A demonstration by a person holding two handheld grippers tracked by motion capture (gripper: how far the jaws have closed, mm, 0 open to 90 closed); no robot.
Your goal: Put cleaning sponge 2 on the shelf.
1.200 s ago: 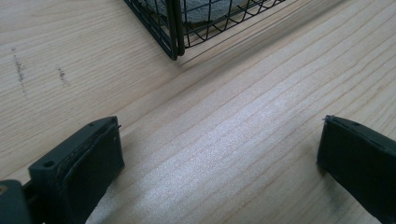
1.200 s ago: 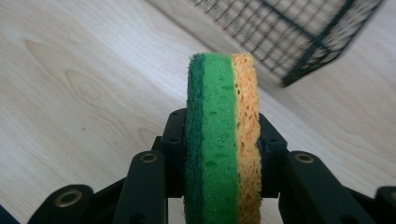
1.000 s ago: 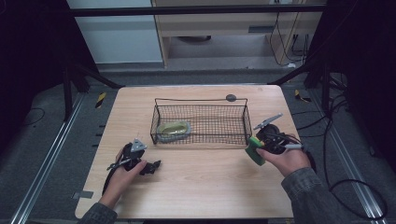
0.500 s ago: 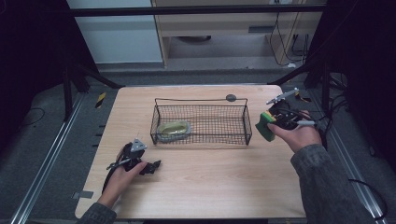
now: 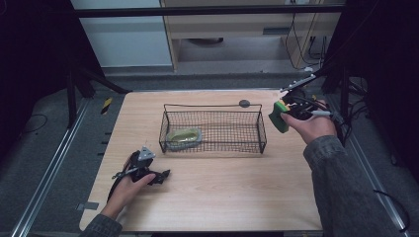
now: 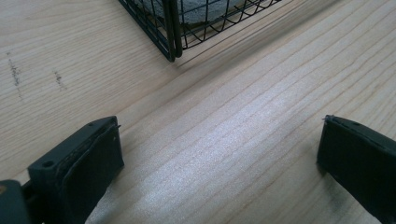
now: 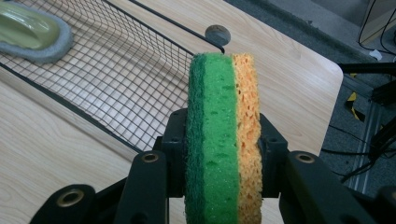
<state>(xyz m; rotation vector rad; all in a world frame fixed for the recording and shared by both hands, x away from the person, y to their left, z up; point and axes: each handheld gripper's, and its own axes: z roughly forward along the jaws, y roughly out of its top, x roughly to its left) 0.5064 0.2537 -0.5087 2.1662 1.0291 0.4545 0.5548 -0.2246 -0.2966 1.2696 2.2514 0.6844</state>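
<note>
The right tongs (image 5: 286, 111) are clamped on the green-and-orange scouring sponge (image 7: 223, 140), held on edge above the worktop's (image 5: 217, 197) right side. The black wire basket (image 5: 212, 129) lies just to their left, its long axis running across the worktop, so the sponge probably travels leftward over the near end wall. The left tongs (image 5: 160, 175) rest spread apart, farther from it.

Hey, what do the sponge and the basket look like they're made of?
The sponge looks like porous foam: an orange open-celled layer bonded to a green, rougher scouring layer, pitted with holes and matte. The basket appears to be thin metal wire, probably coated black: a fine see-through grid with thicker rim rods and a slight sheen.
</note>
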